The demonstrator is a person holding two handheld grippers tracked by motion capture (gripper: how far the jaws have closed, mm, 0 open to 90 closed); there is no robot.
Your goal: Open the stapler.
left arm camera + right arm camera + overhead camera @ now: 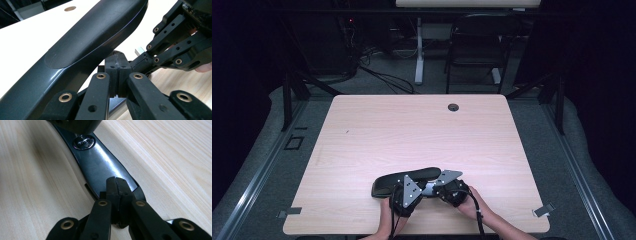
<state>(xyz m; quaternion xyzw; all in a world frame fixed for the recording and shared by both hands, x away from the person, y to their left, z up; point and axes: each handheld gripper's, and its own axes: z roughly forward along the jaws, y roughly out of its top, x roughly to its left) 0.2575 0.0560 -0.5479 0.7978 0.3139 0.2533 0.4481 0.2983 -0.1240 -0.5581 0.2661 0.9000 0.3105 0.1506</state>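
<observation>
Sitting near the surface's (362,130) front edge, both grippers have clenched jaws: left gripper (118,72) beside the black stapler (404,179), right gripper (117,190) pinching its metal base. Beyond them, plenty of bare wood.

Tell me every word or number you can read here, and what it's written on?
None can be read for sure.
Round metal button on the black object: it has stamped letters, too small and blurred to read.
Table and both grippers, left gripper and right gripper: no writing visible.
</observation>
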